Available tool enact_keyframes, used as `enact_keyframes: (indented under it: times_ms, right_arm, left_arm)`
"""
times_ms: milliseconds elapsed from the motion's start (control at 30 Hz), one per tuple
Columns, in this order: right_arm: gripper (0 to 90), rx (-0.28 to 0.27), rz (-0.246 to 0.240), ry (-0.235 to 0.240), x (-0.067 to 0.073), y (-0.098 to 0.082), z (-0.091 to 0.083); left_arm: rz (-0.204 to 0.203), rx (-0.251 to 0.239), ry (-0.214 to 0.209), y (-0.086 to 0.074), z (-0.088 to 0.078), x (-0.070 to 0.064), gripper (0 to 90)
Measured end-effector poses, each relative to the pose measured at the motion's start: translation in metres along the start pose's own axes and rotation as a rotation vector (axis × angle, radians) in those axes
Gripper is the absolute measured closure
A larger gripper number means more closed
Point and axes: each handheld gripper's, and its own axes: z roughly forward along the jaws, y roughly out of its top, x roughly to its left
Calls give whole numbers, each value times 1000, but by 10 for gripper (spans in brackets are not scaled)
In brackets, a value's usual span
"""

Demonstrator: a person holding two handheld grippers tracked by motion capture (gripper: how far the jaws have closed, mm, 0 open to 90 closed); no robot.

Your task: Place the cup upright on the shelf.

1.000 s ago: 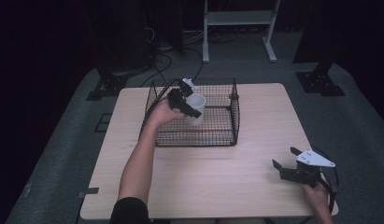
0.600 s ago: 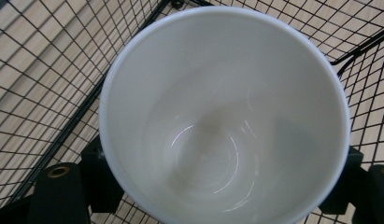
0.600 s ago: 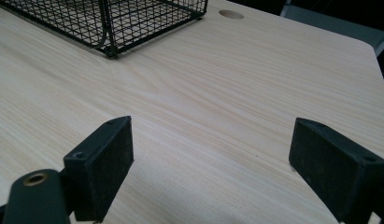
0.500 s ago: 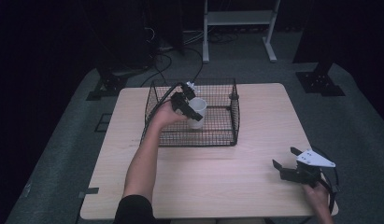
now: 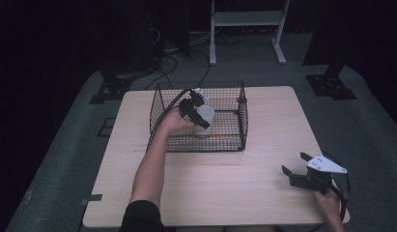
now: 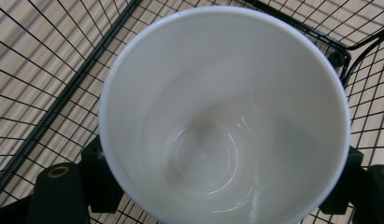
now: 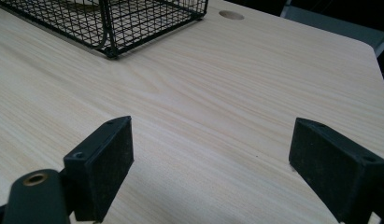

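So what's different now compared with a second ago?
The left tool, still clamped on the white cup, has carried it lower into the black wire basket, toward its floor. Nothing was grabbed or let go. The right tool stayed open at the near right of the wooden table, and the basket hasn't shifted.

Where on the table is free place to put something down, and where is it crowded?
The table is bare between the wire basket and the near edge, up to the right gripper. Bare strips also lie left and right of the basket. Inside the basket it is crowded: the left gripper holds the white cup there.
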Motion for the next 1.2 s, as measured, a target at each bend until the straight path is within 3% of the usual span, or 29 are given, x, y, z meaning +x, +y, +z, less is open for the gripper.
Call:
enact_keyframes:
  times_ms: [333, 533, 900, 1200]
  right_arm:
    - [131, -1, -2, 0, 0, 0, 0]
    - [131, -1, -3, 0, 0, 0, 0]
    - [131, -1, -3, -2, 0, 0, 0]
    - [131, 1, -2, -3, 0, 0, 0]
  left_arm:
    - [14, 48, 6, -4, -3, -2, 212]
    - [-2, 16, 0, -12, -6, -1, 211]
    - [4, 12, -2, -13, -8, -2, 197]
    - [11, -34, 9, -10, -18, -8, 119]
